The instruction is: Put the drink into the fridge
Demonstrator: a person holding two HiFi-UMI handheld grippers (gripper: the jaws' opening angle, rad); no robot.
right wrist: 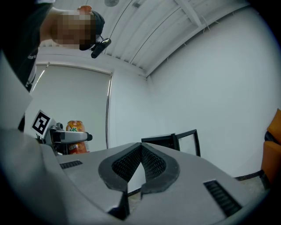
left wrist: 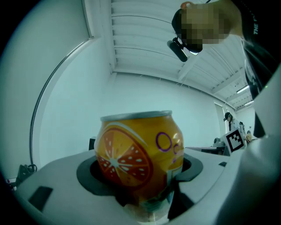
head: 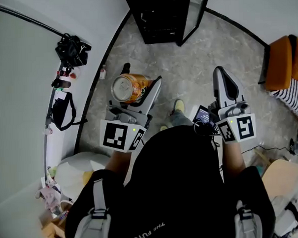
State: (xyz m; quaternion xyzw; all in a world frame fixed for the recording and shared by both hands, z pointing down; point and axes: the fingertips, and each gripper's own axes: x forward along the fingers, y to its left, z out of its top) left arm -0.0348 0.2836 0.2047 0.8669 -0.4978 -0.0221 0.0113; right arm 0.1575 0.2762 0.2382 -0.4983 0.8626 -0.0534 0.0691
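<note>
Drink can (head: 129, 88) is clamped upright in the left gripper (head: 136, 94) for carrying to the far fridge (head: 159, 17); the right gripper (right wrist: 140, 165) is closed and empty.

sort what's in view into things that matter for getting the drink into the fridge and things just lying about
For the job: orange drink can, held in the left gripper; black fridge, door open; right gripper, shut and empty.
Lying about: black gear; orange seat; striped cloth; white bag.
</note>
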